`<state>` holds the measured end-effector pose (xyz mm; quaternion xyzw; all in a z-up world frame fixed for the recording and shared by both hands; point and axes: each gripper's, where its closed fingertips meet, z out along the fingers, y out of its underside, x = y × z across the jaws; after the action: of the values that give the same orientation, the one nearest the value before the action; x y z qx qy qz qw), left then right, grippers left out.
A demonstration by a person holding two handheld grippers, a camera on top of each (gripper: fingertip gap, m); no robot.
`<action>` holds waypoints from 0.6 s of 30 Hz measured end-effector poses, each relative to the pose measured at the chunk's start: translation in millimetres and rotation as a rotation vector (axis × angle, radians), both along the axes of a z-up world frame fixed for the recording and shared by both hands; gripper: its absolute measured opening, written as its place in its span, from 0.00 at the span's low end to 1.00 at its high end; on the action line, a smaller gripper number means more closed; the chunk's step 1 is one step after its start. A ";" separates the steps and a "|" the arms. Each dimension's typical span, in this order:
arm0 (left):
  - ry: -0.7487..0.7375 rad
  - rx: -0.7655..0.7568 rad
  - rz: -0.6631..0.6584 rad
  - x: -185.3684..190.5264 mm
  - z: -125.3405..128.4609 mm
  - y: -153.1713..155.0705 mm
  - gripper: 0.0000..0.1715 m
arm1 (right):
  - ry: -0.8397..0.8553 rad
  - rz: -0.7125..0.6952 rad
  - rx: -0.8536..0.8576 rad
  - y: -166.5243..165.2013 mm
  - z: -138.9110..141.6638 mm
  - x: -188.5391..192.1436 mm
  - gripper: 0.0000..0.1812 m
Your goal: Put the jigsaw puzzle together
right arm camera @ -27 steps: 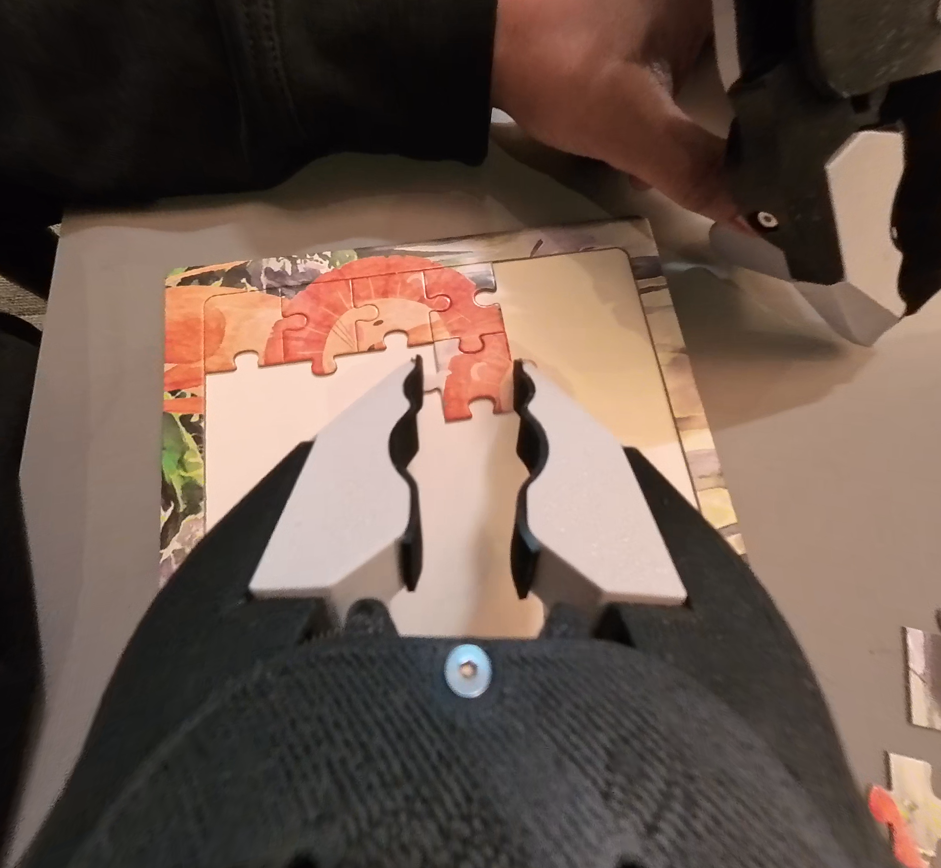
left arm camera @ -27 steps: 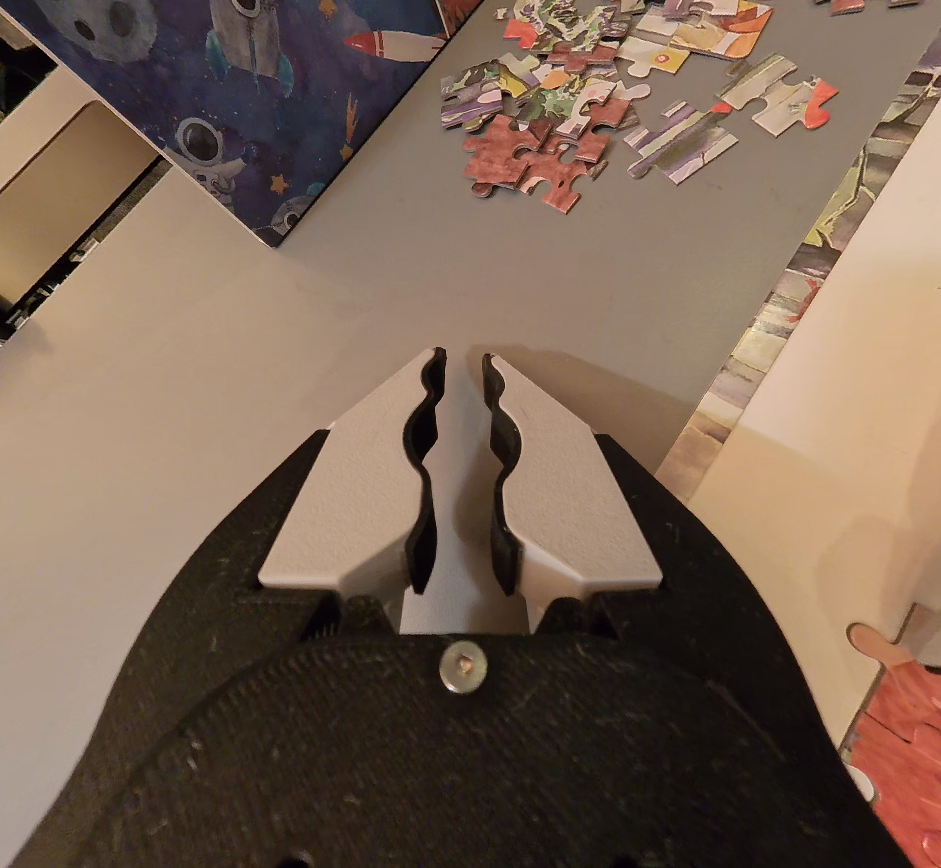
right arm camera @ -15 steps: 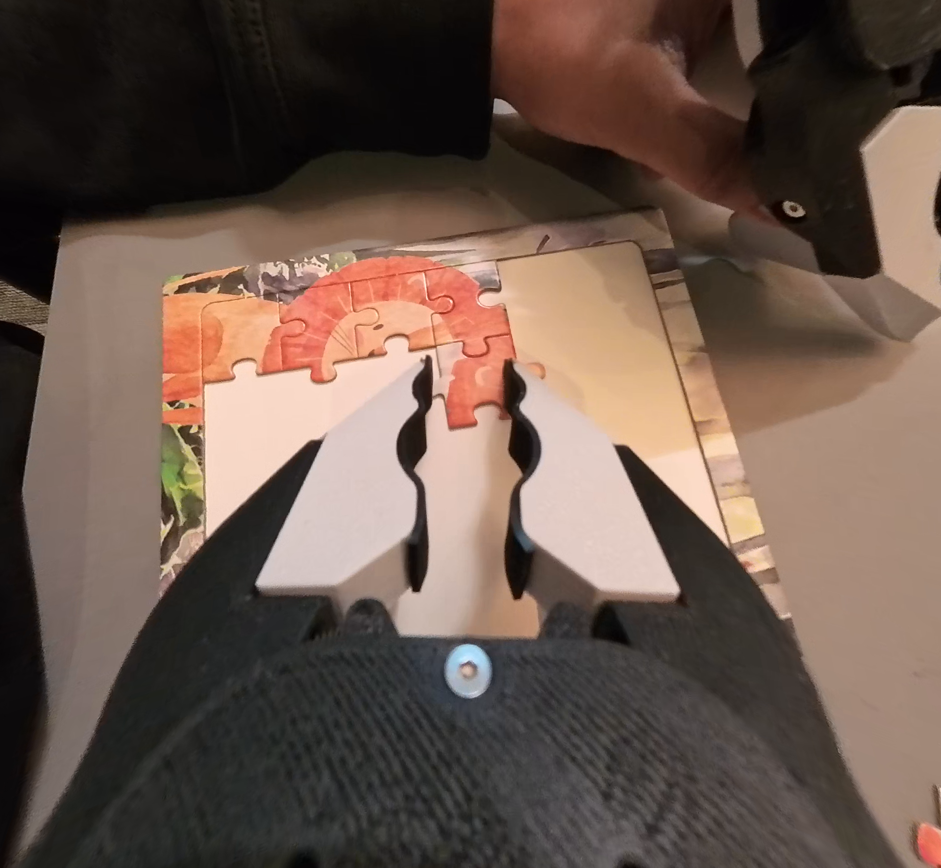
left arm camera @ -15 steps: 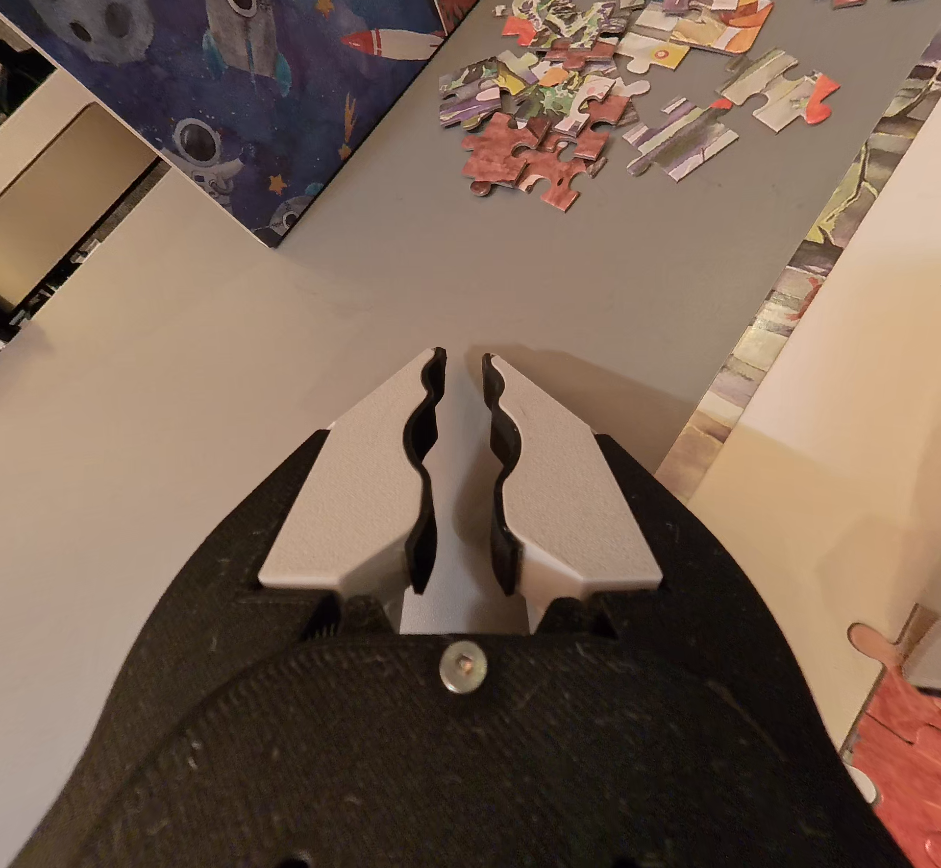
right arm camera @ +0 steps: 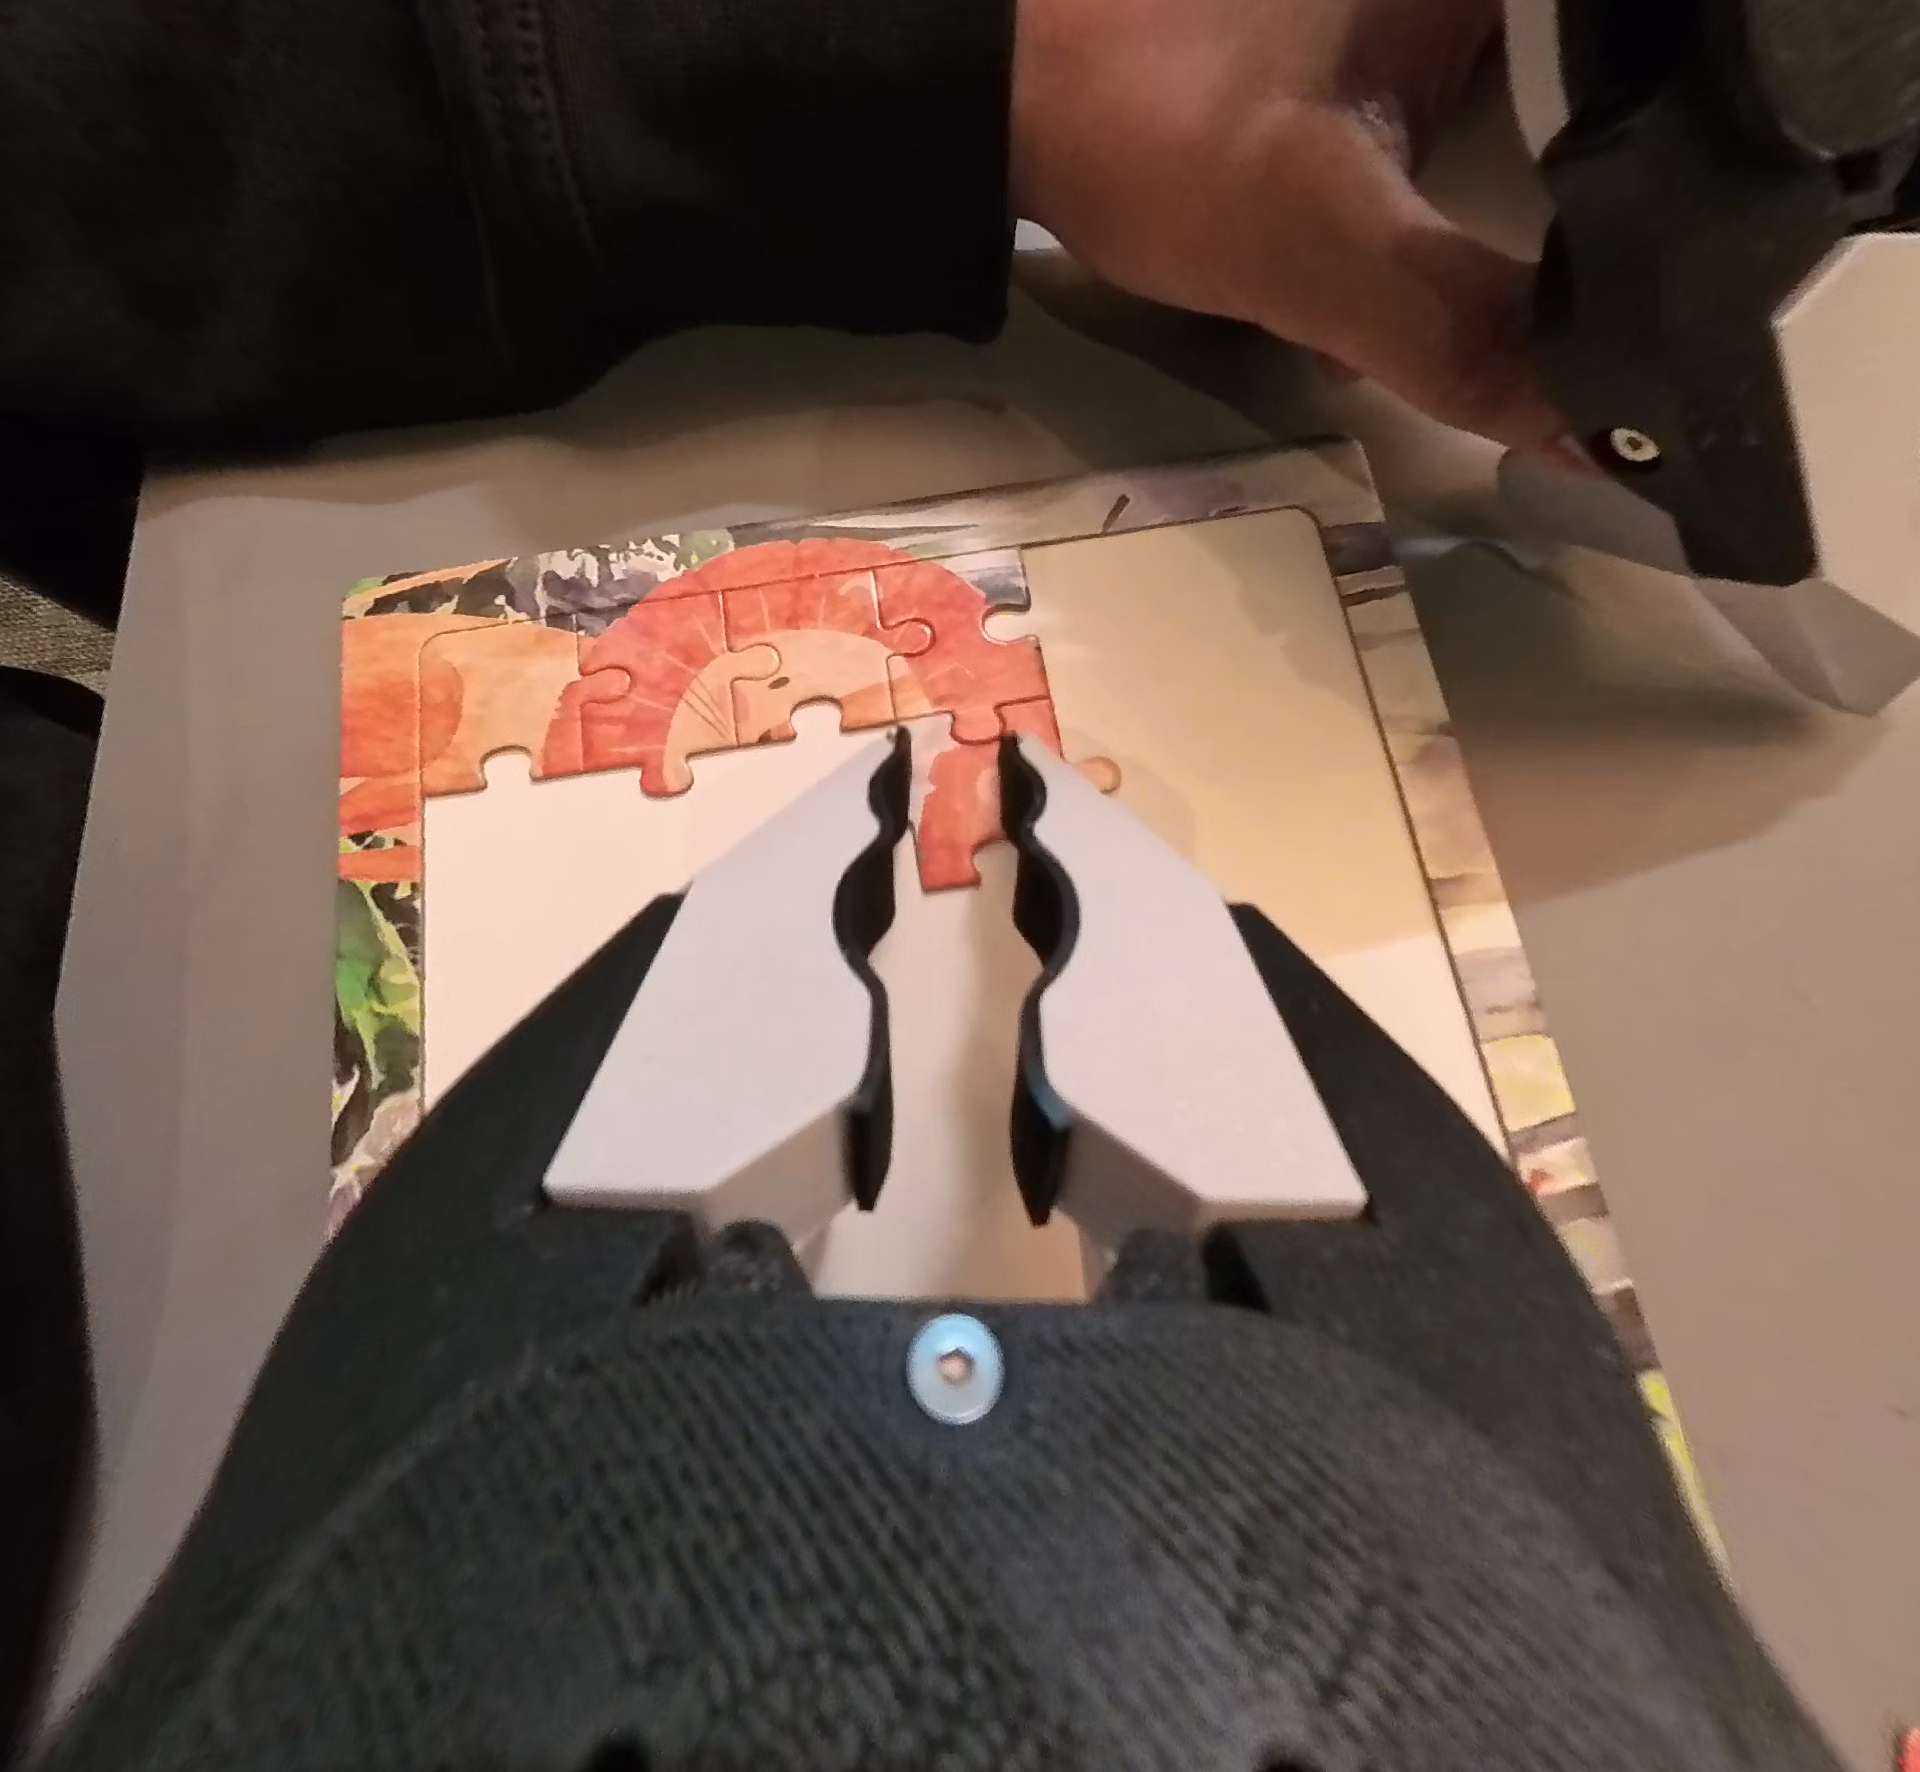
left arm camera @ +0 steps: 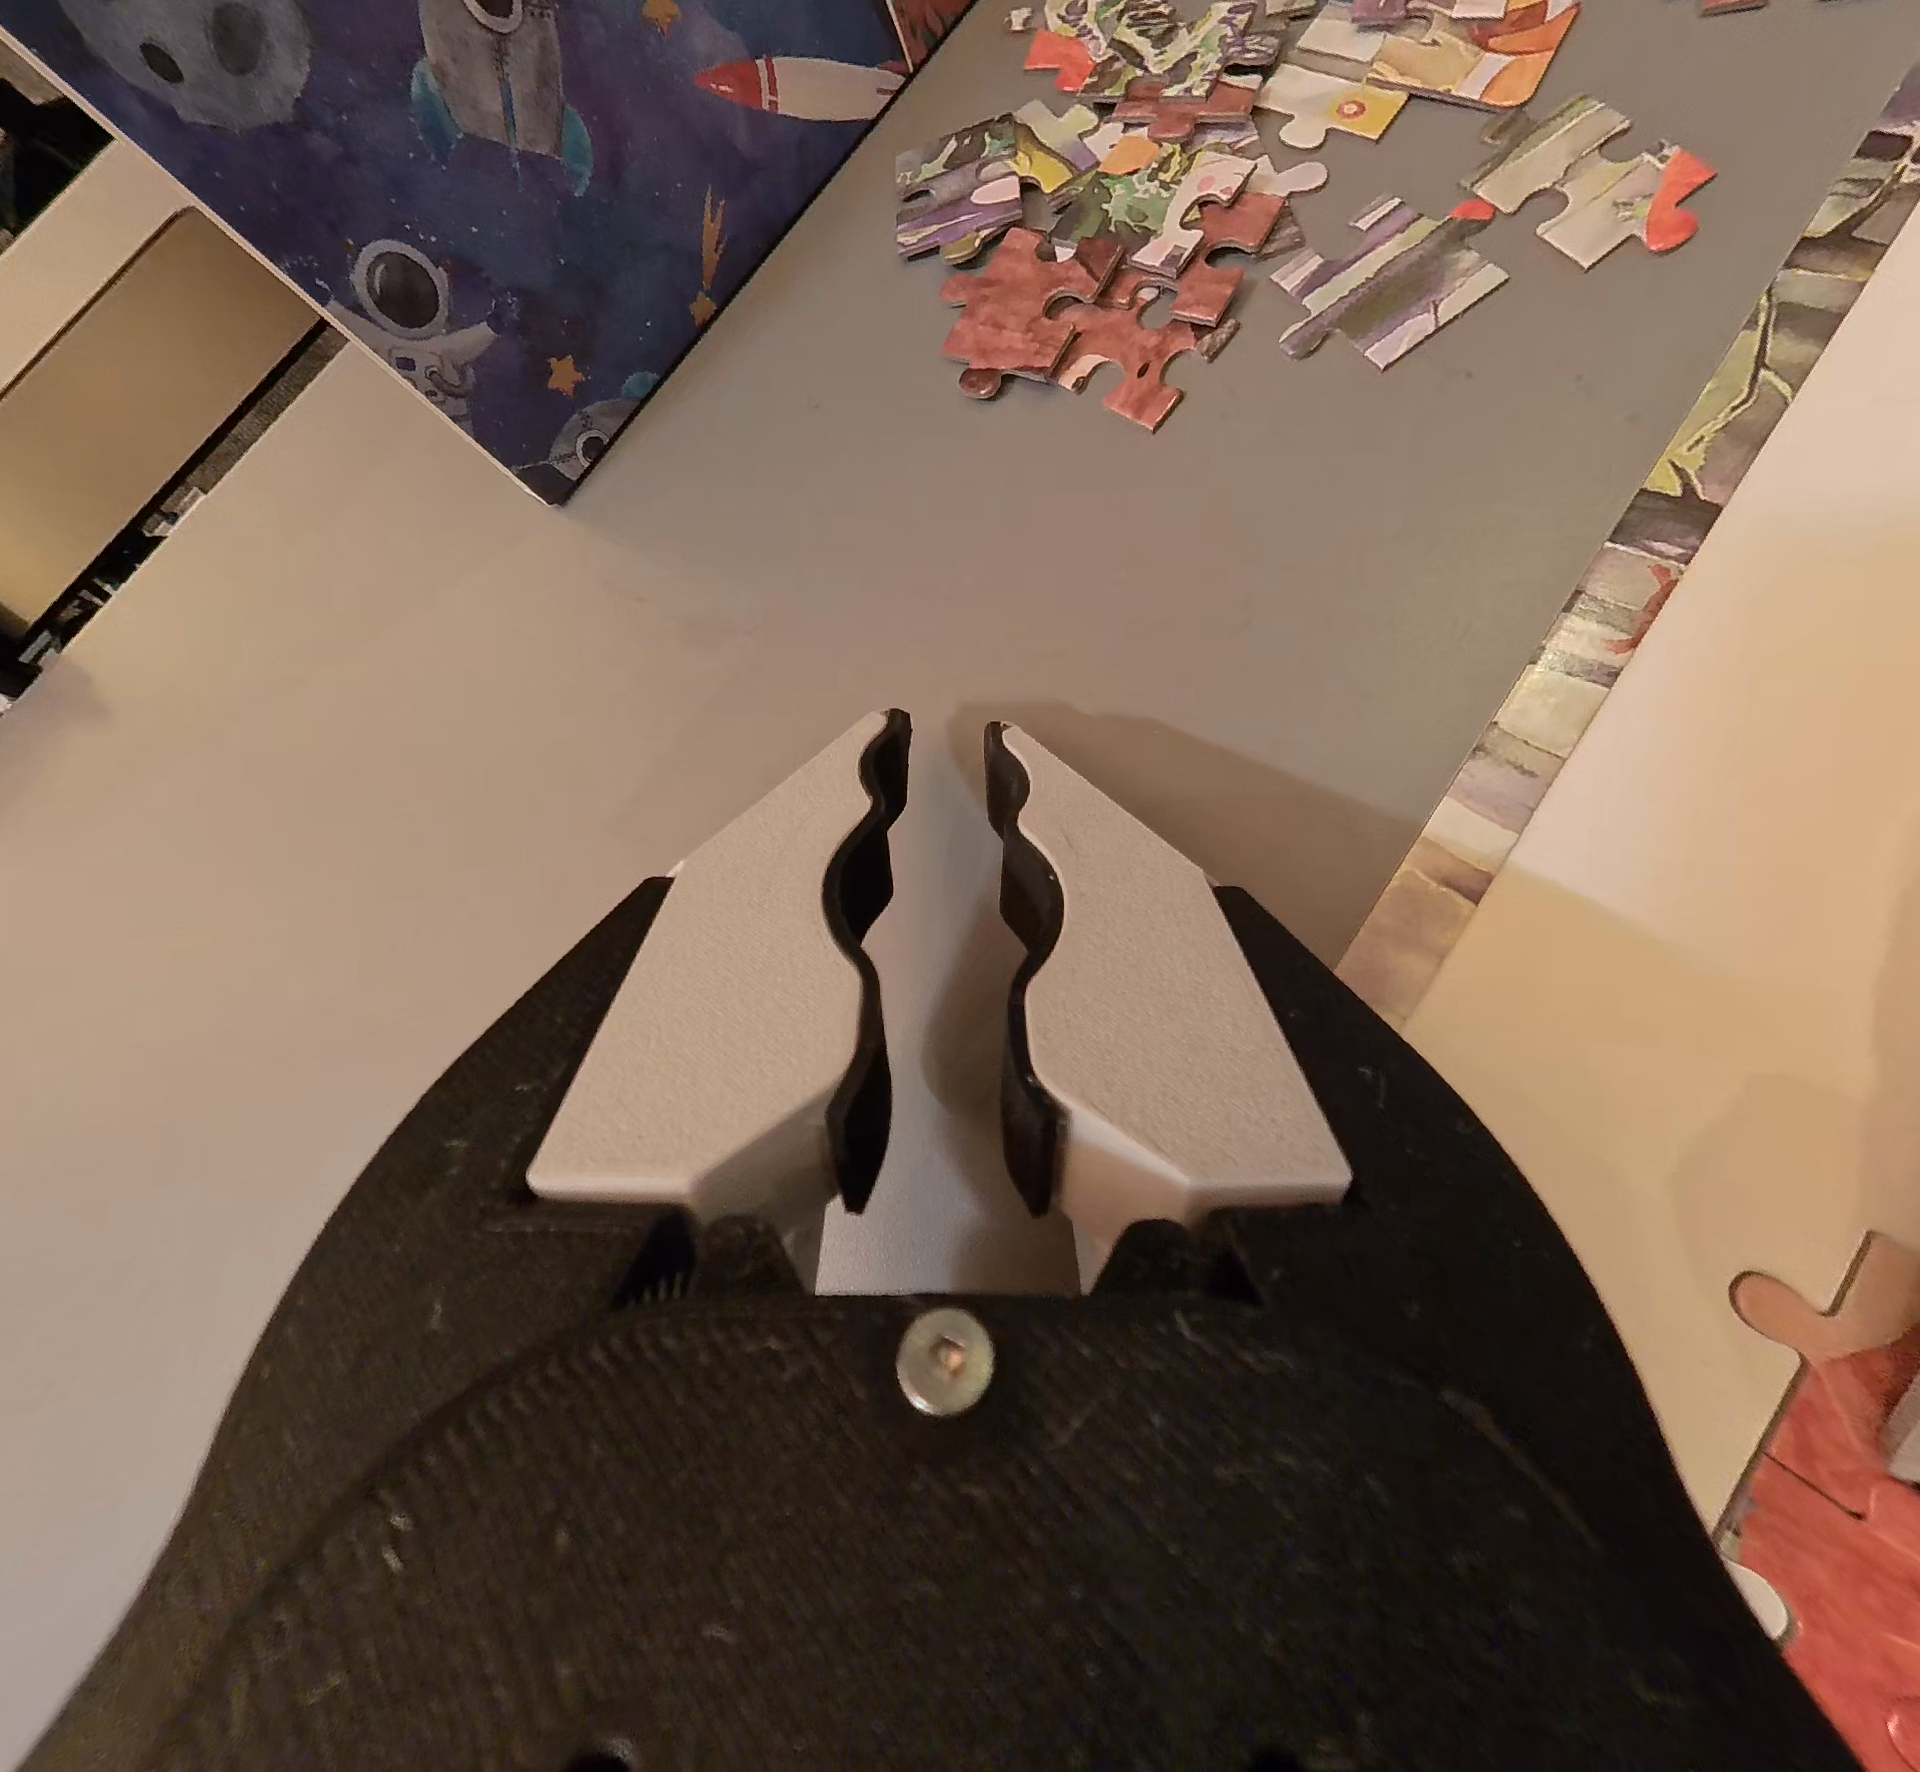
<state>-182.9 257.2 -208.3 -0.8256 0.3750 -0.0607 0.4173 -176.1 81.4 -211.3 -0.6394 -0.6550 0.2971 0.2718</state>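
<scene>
The puzzle tray [right arm camera: 1455, 839] lies in front of me with a row of orange pieces [right arm camera: 810, 652] fitted along its far edge. One more orange piece [right arm camera: 951, 818] lies flat in the tray, joined to that row. My right gripper [right arm camera: 951, 746] hovers just over it with a narrow gap, its fingers not gripping it. My left gripper [left arm camera: 948, 730] is empty with a narrow gap, over bare table left of the tray's border [left arm camera: 1558, 683]. A heap of loose pieces [left arm camera: 1195, 195] lies farther ahead.
A box with a space picture [left arm camera: 416, 112] stands at the far left of the table. A person's dark sleeve [right arm camera: 520, 112] and hand [right arm camera: 1247, 133] reach across behind the tray, holding the left gripper [right arm camera: 1683, 351]. Fitted pieces show at the lower right [left arm camera: 1849, 1514]. The gap from one gripper's tips to the other's is roughly 15 cm.
My right gripper's fingers have closed to a narrower gap over the orange piece. The left gripper has drifted slightly away from the tray; its gap is unchanged.
</scene>
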 end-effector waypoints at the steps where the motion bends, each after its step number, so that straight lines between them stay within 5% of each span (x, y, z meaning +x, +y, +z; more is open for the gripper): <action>1: 0.000 0.000 0.000 0.0 -0.1 -0.1 0.08 | -0.003 0.001 0.009 1.1 0.4 1.7 0.09; 18: 0.004 0.001 -0.001 0.1 -0.3 -0.2 0.08 | -0.016 0.003 0.035 6.5 -0.3 11.7 0.07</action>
<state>-182.8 257.0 -208.6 -0.8253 0.3763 -0.0594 0.4169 -164.4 87.9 -211.6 -0.6360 -0.6632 0.2809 0.2772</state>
